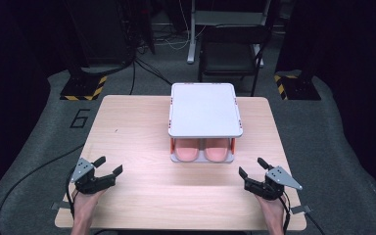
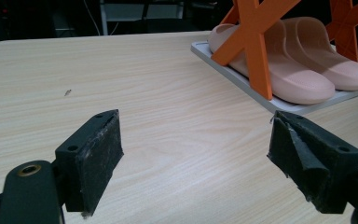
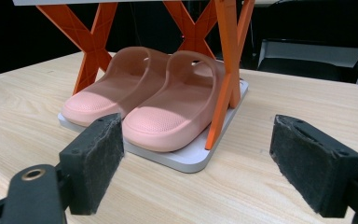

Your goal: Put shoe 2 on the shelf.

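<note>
Pink slippers (image 3: 154,109) sit side by side on the bottom tray of a white shoe rack (image 1: 204,110) with orange struts. Left gripper (image 1: 102,172) and right gripper (image 1: 254,172) rest on the wooden table (image 1: 137,127) in front of the rack, either side, jaws apart, holding nothing.

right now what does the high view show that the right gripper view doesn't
High view alone: the white top shelf of the rack seen from above, the left gripper and right gripper both held open near the table's front edge, the person's hands, and a dark chair on the floor beyond the table.

Right gripper view alone: the orange X-shaped supports that hold the top shelf up, and the straps and dotted toe texture of the pink slippers.

Both: the wooden table, the slippers side by side on the rack's lower white tray, and the right gripper open and empty.
</note>
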`<state>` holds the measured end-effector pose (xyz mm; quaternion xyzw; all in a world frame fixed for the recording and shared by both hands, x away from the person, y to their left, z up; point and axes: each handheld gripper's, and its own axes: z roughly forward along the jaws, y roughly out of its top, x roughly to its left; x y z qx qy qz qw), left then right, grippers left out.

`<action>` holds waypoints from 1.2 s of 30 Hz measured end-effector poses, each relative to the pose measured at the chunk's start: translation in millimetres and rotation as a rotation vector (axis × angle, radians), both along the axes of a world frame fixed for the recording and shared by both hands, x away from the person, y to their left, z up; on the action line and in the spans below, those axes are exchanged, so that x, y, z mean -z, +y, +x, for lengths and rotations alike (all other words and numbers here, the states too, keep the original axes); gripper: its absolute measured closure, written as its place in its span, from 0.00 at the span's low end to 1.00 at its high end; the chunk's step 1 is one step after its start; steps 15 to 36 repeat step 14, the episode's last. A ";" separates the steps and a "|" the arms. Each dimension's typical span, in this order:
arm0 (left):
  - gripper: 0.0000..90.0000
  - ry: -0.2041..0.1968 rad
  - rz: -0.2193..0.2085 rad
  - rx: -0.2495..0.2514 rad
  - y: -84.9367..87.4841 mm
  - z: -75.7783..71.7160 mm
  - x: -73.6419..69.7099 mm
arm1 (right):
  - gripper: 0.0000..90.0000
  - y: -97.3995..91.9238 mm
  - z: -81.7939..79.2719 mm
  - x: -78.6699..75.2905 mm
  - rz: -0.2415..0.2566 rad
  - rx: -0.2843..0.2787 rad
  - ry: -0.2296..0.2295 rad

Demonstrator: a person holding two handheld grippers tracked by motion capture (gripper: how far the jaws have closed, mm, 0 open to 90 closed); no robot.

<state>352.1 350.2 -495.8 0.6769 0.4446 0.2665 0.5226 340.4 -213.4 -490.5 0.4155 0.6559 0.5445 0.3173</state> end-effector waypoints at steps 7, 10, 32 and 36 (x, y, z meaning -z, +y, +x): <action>0.19 0.002 0.003 0.000 -0.1 0.4 1.2 | 0.19 -0.4 1.2 1.9 -0.003 -0.007 0.012; 0.19 0.003 -0.004 -0.003 0.8 0.3 1.5 | 0.19 1.0 1.6 2.8 0.000 -0.002 0.026; 0.19 -0.003 -0.007 -0.014 2.2 0.7 2.3 | 0.18 2.1 2.5 4.1 0.000 -0.005 0.032; 0.19 -0.003 -0.007 -0.014 2.2 0.7 2.3 | 0.18 2.1 2.5 4.1 0.000 -0.005 0.032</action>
